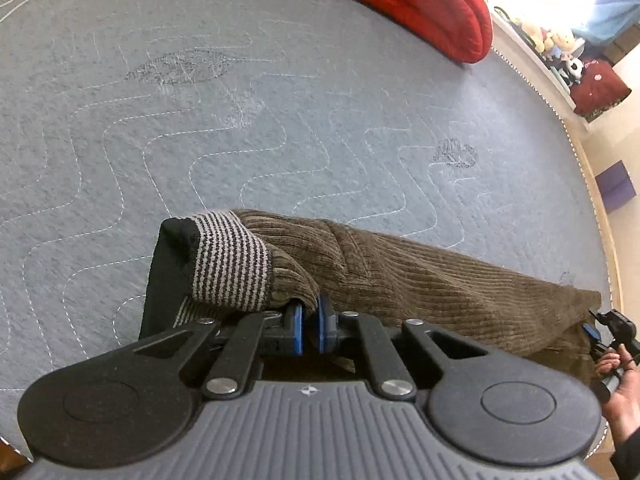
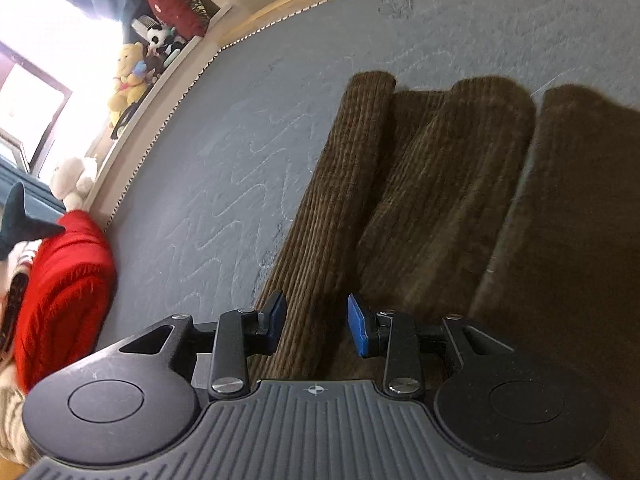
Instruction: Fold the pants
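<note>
The brown corduroy pants (image 1: 420,280) lie on the blue quilted mattress (image 1: 200,120). My left gripper (image 1: 310,320) is shut on the waist end, where a striped black-and-grey lining (image 1: 232,264) and black waistband are turned outward. In the right wrist view the pants (image 2: 420,184) lie in long lengthwise folds, running away from the camera. My right gripper (image 2: 316,324) is open just above the cloth, one blue pad on each side of a fold, gripping nothing. The right gripper also shows at the edge of the left wrist view (image 1: 600,332), held by a hand.
A red folded blanket (image 1: 420,4) lies at the mattress's far corner, also in the right wrist view (image 2: 64,292). Stuffed toys (image 2: 128,76) and a dark red cushion (image 2: 176,4) sit on a ledge by the bright window. The mattress edge (image 1: 592,184) runs beside a wooden frame.
</note>
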